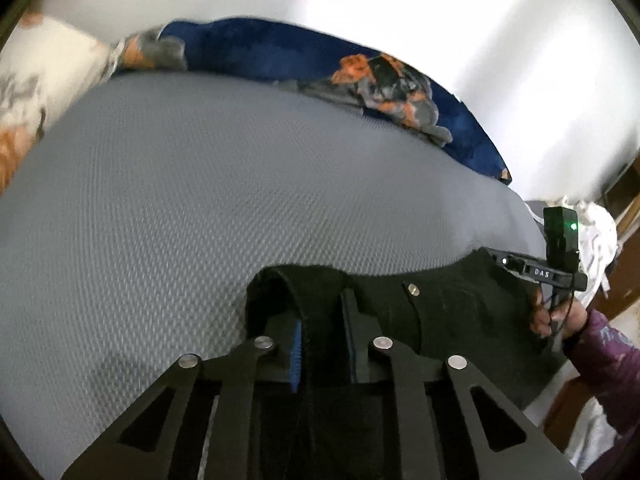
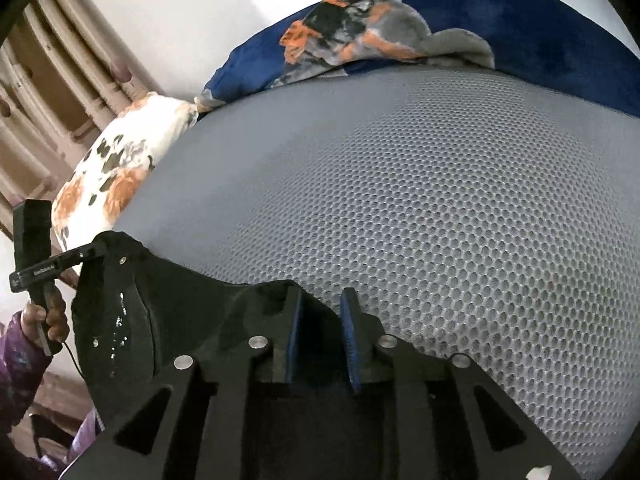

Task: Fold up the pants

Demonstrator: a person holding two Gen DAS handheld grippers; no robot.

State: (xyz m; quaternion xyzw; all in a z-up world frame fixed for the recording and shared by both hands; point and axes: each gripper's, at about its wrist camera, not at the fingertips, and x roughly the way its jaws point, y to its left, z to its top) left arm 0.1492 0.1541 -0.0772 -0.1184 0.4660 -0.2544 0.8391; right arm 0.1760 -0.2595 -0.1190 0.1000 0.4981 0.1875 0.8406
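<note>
The black pants (image 1: 452, 312) are held up by the waistband over the near edge of a grey mesh mattress (image 1: 200, 200). My left gripper (image 1: 322, 320) is shut on the waistband, with black cloth between its blue-padded fingers. My right gripper (image 2: 322, 316) is shut on the other end of the waistband (image 2: 264, 304). The pants (image 2: 168, 312) stretch to the left in the right wrist view, up to the other gripper's handle. Each view shows the other hand-held gripper: the right one (image 1: 556, 264) and the left one (image 2: 36, 256). The legs hang below, hidden.
A blue blanket (image 1: 248, 52) with a grey-and-orange patterned cloth (image 1: 384, 88) lies along the far side of the mattress (image 2: 440, 200). A white floral pillow (image 2: 116, 176) sits at one end. White cloth (image 1: 596, 232) and a white wall (image 1: 480, 40) are beyond.
</note>
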